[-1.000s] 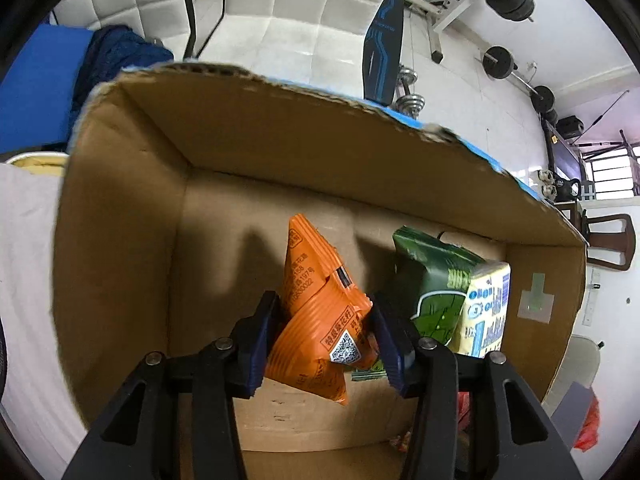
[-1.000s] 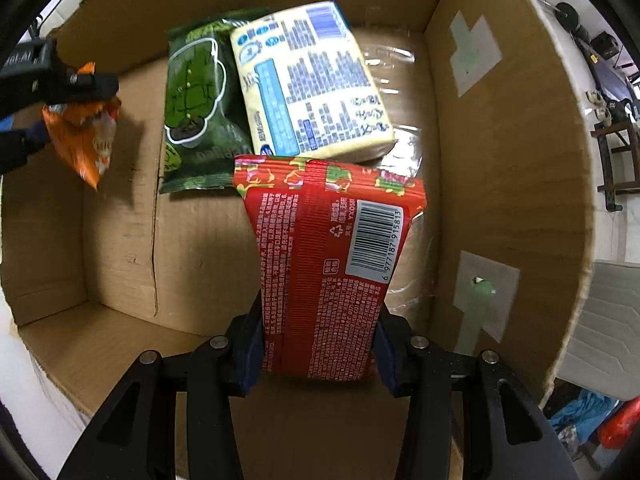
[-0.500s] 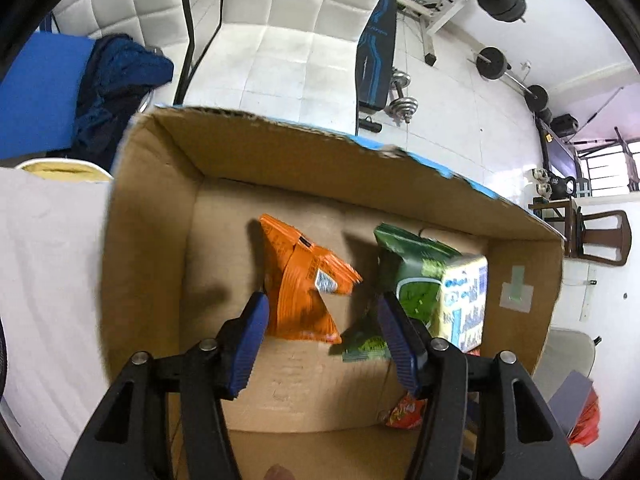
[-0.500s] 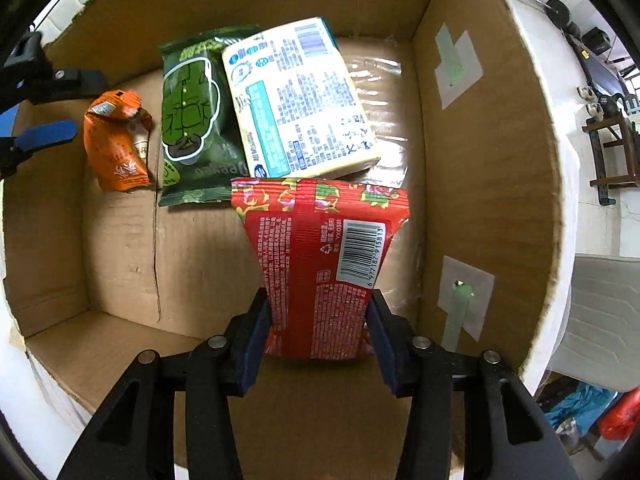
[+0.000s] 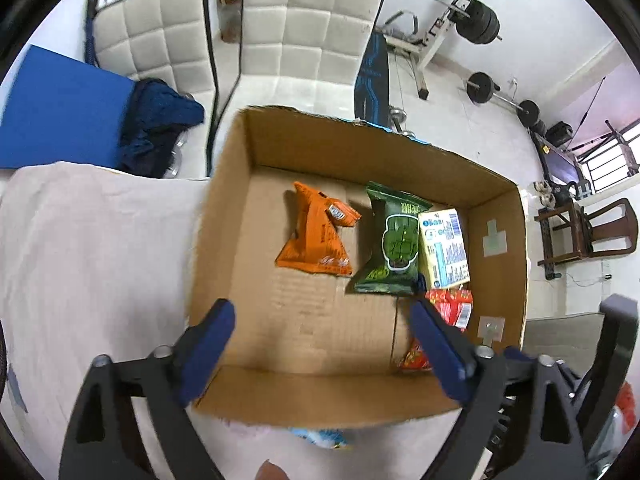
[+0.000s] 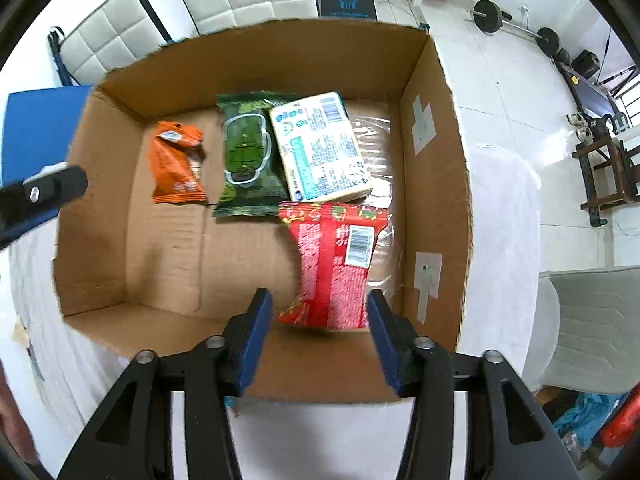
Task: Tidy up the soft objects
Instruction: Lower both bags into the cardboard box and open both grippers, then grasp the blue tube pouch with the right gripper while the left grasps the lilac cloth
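Both grippers just let go and backed off: left gripper [image 5: 320, 344] spread, orange pouch [image 5: 316, 236] on cardboard box [image 6: 436, 160] floor; right gripper [image 6: 320, 332] spread, red packet [image 6: 336, 264] dropped inside, so both items are stowed.

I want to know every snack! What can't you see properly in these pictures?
- Red packet: left wrist view, mostly hidden behind the left gripper finger.
- Green packet: right wrist view, its right edge lies under the pale yellow pack.
- Packet lettering: both views, too small to read.
- Blue-wrapped item: left wrist view, hidden behind the cardboard box.
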A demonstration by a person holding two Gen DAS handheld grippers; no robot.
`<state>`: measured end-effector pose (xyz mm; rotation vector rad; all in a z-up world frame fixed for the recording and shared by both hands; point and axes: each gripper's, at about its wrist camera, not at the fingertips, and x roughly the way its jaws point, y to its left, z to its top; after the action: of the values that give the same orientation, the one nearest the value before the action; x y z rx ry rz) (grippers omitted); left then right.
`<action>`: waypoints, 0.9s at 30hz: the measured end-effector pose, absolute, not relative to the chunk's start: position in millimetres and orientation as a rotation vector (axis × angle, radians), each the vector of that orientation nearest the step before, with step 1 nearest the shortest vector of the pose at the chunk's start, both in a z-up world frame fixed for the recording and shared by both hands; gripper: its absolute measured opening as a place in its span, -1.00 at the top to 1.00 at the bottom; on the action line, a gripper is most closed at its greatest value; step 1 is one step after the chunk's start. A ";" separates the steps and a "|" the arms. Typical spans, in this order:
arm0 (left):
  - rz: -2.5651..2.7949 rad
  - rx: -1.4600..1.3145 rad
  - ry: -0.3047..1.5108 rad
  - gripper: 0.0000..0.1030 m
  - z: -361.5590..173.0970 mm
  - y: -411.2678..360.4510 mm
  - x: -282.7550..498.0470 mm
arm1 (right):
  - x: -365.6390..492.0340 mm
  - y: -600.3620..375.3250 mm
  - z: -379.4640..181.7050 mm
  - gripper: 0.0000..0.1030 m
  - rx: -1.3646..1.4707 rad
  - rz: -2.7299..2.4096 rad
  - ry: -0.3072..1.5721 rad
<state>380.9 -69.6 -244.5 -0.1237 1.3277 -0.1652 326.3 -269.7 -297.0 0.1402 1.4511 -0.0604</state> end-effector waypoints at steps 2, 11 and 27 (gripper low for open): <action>-0.151 -0.109 1.301 -0.93 -236.9 -70.3 368.9 | 316.4 -269.7 -289.8 -0.79 0.148 -0.055 1.429; -0.103 -0.068 1.204 -0.96 -208.4 -67.2 319.7 | 276.6 -267.6 -244.2 -0.97 0.095 -0.109 1.305; -0.103 -0.005 1.057 -0.96 -156.2 -79.3 255.8 | 205.2 -262.5 -159.1 -0.98 0.062 -0.132 1.144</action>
<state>255.9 -79.2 -156.2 -0.0048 1.0574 -0.1028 205.2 -262.5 -159.1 0.0625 1.1445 -0.1324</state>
